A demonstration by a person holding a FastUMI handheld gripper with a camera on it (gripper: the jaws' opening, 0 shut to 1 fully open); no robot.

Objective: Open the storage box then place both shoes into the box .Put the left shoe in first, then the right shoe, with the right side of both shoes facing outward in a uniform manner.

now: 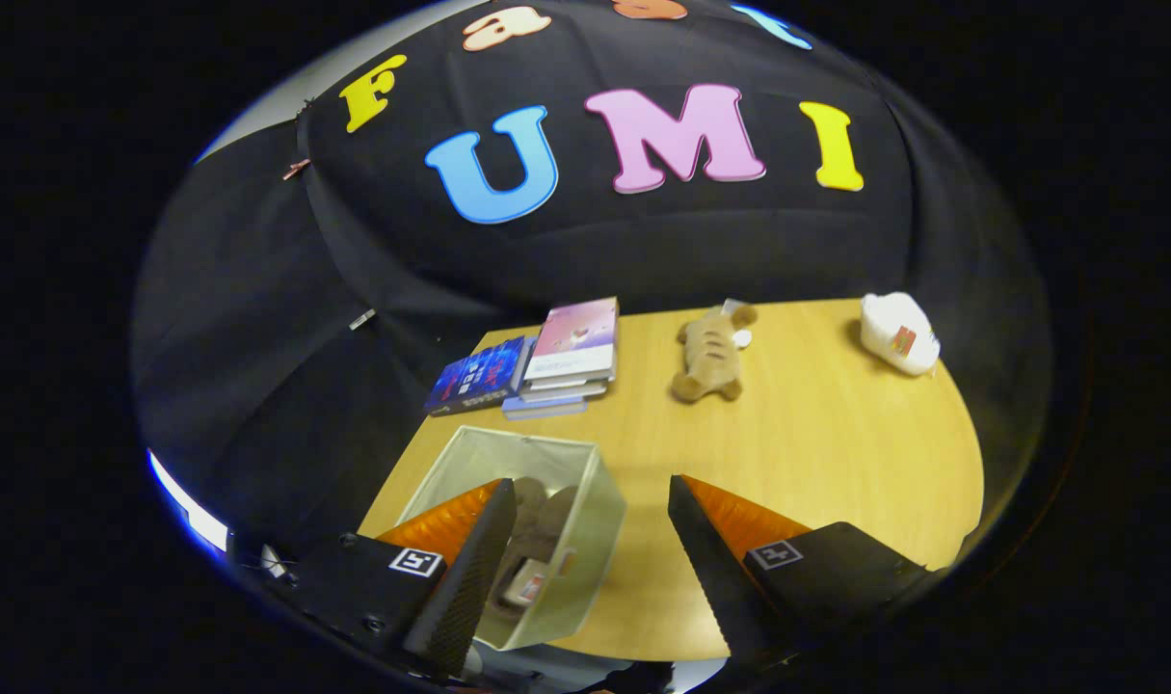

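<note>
Starting from the left, the open box point(566, 540) sits on the bench point(816, 463) beneath the tool's left finger, with shoes point(532, 549) already lying inside it (how many, and which way they face, is hard to tell past the finger). The tool point(585, 569) hangs spread wide and holds nothing. Beyond the box lie stacked books point(546, 366), then a plush toy point(708, 355), then a white bundle point(898, 333). My worry: lowering carelessly could catch the box's soft wall and drag it off the near edge.
</note>
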